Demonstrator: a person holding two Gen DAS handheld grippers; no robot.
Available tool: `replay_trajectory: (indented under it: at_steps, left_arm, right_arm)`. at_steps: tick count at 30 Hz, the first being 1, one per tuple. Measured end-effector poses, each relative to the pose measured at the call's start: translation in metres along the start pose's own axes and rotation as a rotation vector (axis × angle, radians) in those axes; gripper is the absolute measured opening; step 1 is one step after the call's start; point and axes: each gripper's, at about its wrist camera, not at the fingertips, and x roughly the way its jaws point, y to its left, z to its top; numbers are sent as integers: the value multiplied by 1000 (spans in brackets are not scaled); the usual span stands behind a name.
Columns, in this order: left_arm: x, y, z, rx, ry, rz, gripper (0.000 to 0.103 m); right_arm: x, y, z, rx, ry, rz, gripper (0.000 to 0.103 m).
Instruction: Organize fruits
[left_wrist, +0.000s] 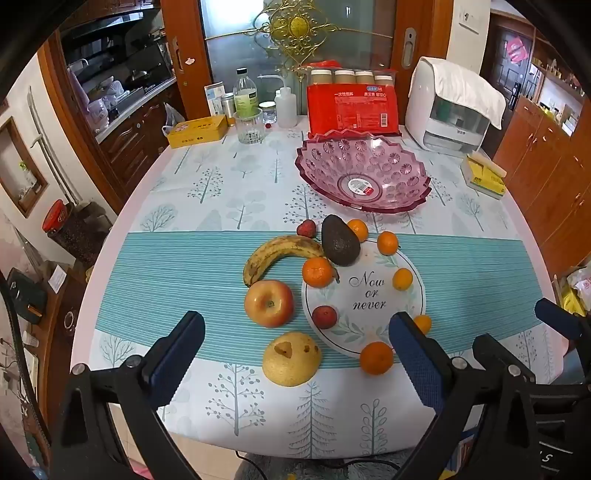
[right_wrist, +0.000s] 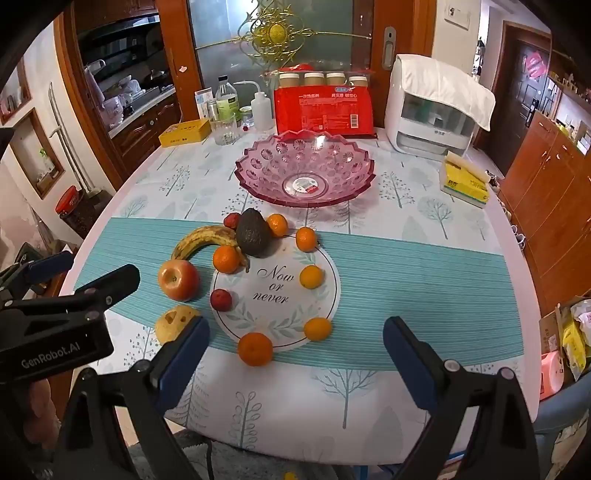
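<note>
An empty pink glass bowl (left_wrist: 364, 173) (right_wrist: 306, 169) stands at the back of the table. In front of it lie a banana (left_wrist: 280, 254) (right_wrist: 203, 240), an avocado (left_wrist: 340, 242) (right_wrist: 253, 232), a red apple (left_wrist: 269, 302) (right_wrist: 179, 278), a yellow pear (left_wrist: 291, 358) (right_wrist: 173, 325), several small oranges (left_wrist: 376, 357) (right_wrist: 255, 349) and small red fruits (left_wrist: 325, 316) (right_wrist: 221, 299). My left gripper (left_wrist: 295, 339) is open above the near edge, the pear between its fingers' line. My right gripper (right_wrist: 295, 343) is open and empty, near the front orange.
A round "Now or never" mat (left_wrist: 369, 295) (right_wrist: 277, 291) lies under some fruit. At the back stand a red package (left_wrist: 352, 107), a white appliance (left_wrist: 454, 107), a glass (left_wrist: 249, 127), bottles and a yellow tin (left_wrist: 197, 131). A yellow tissue pack (right_wrist: 465, 181) lies at the right.
</note>
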Motion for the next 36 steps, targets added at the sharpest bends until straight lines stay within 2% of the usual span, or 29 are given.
replay_trajectory:
  at_steps: [23, 36]
  left_arm:
    - [2, 0, 2, -10, 0, 13, 99]
    - [-2, 2, 8, -31, -28, 35, 99]
  right_arm:
    - [5, -8, 9, 9, -3, 6, 96]
    - [4, -3, 17, 4, -30, 16, 96]
